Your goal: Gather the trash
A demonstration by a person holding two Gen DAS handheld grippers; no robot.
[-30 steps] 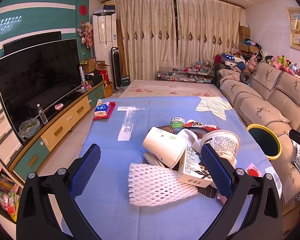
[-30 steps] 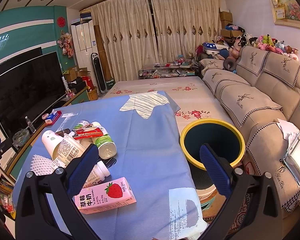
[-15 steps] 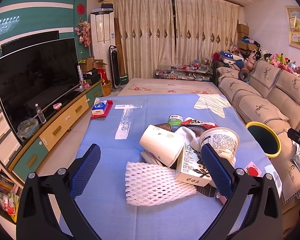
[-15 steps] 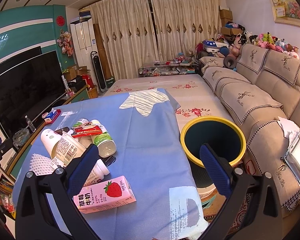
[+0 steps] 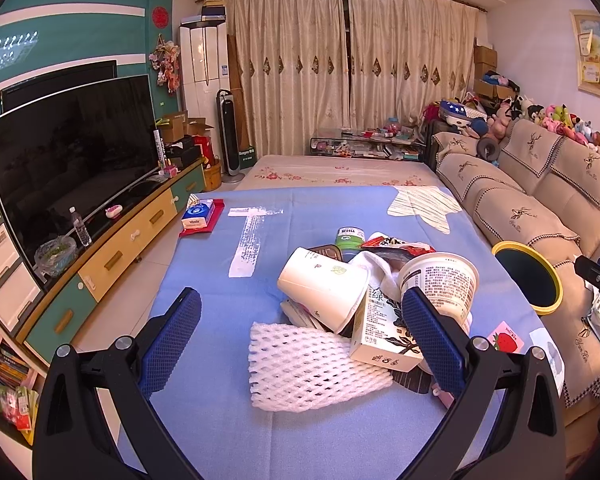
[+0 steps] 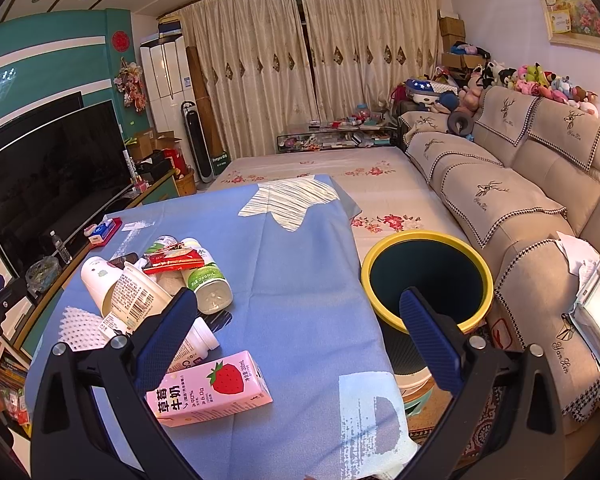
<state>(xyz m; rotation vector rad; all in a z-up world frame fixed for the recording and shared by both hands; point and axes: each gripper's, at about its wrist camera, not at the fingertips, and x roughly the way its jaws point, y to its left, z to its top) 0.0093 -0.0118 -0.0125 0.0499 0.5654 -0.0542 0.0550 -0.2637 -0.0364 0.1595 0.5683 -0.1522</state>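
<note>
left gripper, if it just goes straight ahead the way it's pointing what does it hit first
Probably the white foam net lying between the open left gripper fingers, just ahead; behind it the tipped paper cup and green-print carton. Depth is hard to judge through the fisheye.

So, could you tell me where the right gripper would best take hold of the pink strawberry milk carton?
Probably across its narrow width, near the middle. The pink strawberry milk carton lies flat on the blue cloth, apart from the pile, its long sides bare. The open right gripper could come down from above, one finger on each long side.
</note>
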